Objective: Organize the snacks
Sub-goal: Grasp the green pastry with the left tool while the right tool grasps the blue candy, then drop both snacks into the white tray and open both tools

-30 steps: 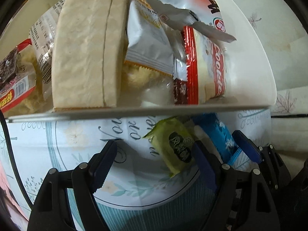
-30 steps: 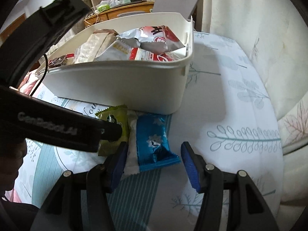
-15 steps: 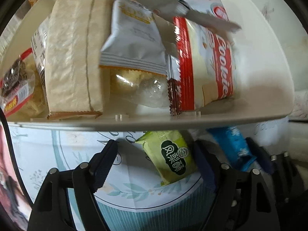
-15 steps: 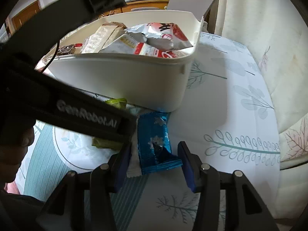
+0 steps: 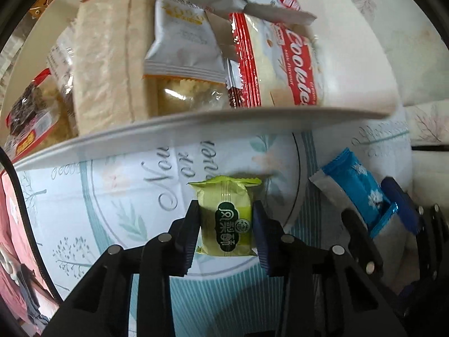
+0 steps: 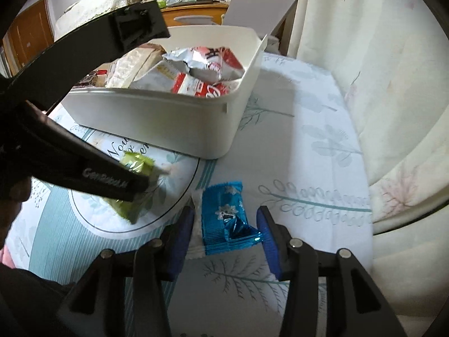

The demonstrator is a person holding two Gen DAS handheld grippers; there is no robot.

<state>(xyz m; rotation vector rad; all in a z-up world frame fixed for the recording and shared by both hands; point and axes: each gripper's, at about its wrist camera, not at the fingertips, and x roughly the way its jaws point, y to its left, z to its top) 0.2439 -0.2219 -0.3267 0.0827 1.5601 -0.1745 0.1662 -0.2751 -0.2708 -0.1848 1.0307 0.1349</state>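
Observation:
My left gripper (image 5: 226, 231) is shut on a green snack packet (image 5: 226, 215), held a little above the printed tablecloth in front of the white bin (image 5: 196, 123); the packet also shows in the right wrist view (image 6: 134, 179), partly behind the left gripper's arm. My right gripper (image 6: 226, 230) has closed onto a blue snack packet (image 6: 224, 216), pinching it with the right end crumpled; the blue packet also shows in the left wrist view (image 5: 356, 188). The bin (image 6: 168, 120) holds several snack packs.
The table is covered with a leaf-print cloth (image 6: 294, 154). A cream upholstered chair or sofa (image 6: 378, 84) stands to the right. A wooden cabinet (image 6: 193, 11) and a white board stand behind the bin. A red cloth (image 5: 11, 224) lies at the left.
My left gripper closed on the green packet and lifted it back from the bin. My right gripper closed in on the blue packet, and both packets moved away from the bin wall.

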